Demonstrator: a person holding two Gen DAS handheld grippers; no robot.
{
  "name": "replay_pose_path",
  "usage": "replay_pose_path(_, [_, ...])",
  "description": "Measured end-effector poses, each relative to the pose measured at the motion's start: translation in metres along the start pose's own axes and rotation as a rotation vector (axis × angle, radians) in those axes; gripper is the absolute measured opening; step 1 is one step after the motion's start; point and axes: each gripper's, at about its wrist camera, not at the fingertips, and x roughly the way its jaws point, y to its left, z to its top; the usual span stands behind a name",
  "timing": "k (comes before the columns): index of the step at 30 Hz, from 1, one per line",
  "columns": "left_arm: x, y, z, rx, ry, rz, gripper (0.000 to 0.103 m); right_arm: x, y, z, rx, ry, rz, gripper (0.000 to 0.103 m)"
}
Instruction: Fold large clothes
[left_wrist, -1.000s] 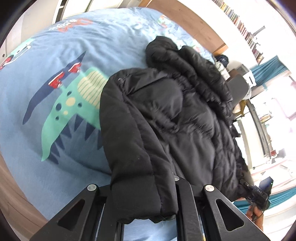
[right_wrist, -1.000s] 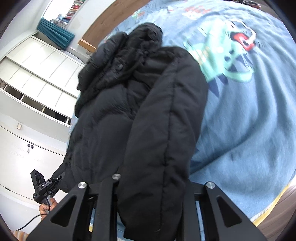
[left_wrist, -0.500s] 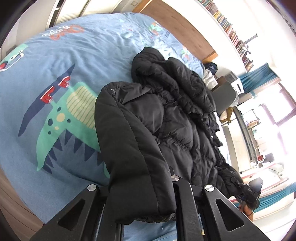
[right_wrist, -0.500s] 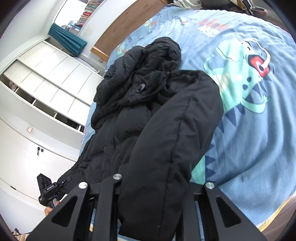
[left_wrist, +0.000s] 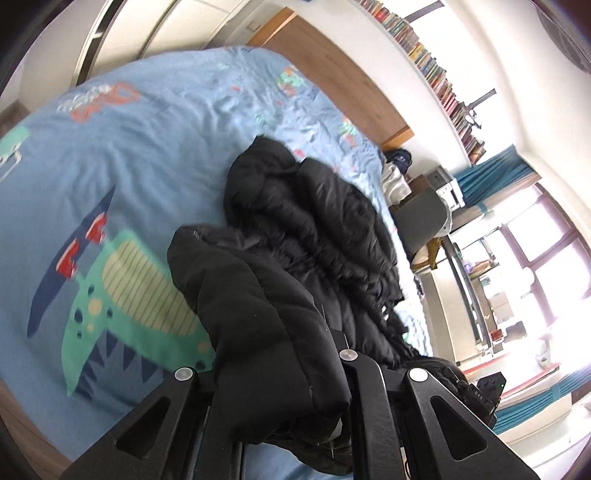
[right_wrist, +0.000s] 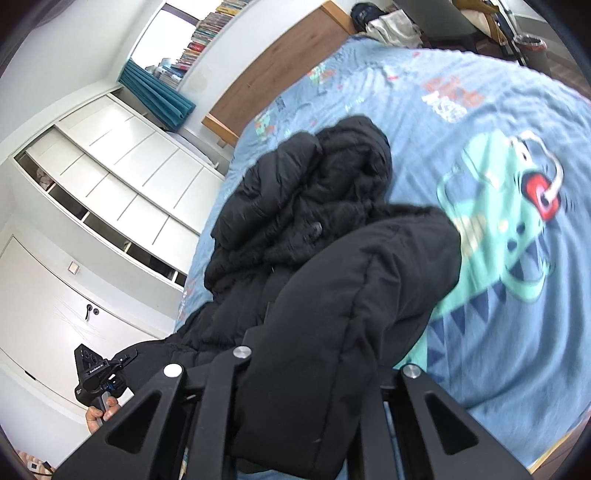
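Observation:
A black puffer jacket (left_wrist: 317, 236) lies lengthwise on the blue dinosaur-print bed cover (left_wrist: 122, 158), hood end far from me. My left gripper (left_wrist: 280, 373) is shut on the jacket's left bottom corner and holds it raised above the bed. My right gripper (right_wrist: 310, 365) is shut on the jacket (right_wrist: 317, 221) at its right bottom corner, also raised. The padded fabric drapes over and hides the fingertips in both views. Each gripper shows small at the edge of the other's view, the right one (left_wrist: 480, 391) and the left one (right_wrist: 96, 373).
The wooden headboard (left_wrist: 332, 70) stands at the far end of the bed. White wardrobes (right_wrist: 103, 192) run along one side. A chair and desk (left_wrist: 428, 218) with clutter stand by the window on the other side. The bed's wooden edge (left_wrist: 22, 424) is near me.
Both grippers have lifted and pulled back with the jacket's bottom corners. More of the room, headboard and bed now shows beyond the jacket, which looks smaller and farther away.

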Motion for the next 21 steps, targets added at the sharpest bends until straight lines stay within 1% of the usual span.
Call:
replay_pose_path(3, [-0.003, -0.012, 0.023, 0.018, -0.03, -0.022, 0.01, -0.008, 0.013, 0.026, -0.04, -0.042, 0.009, 0.012])
replay_pose_path(5, [-0.006, -0.019, 0.044, 0.022, -0.056, -0.055, 0.01, -0.012, 0.021, 0.044, -0.059, -0.069, 0.017, 0.012])
replay_pose_path(9, [-0.007, -0.027, 0.089, -0.002, -0.123, -0.107, 0.01, -0.019, 0.035, 0.095, -0.094, -0.142, 0.04, 0.011])
replay_pose_path(11, [-0.001, -0.032, 0.118, -0.016, -0.152, -0.121, 0.01, -0.017, 0.038, 0.12, -0.092, -0.17, 0.053, 0.011])
replay_pose_path(16, [0.03, -0.044, 0.178, -0.032, -0.182, -0.117, 0.01, 0.007, 0.039, 0.188, -0.083, -0.217, 0.031, 0.011])
replay_pose_path(21, [0.093, -0.051, 0.241, -0.052, -0.185, -0.086, 0.01, 0.06, 0.032, 0.254, -0.042, -0.236, -0.017, 0.011])
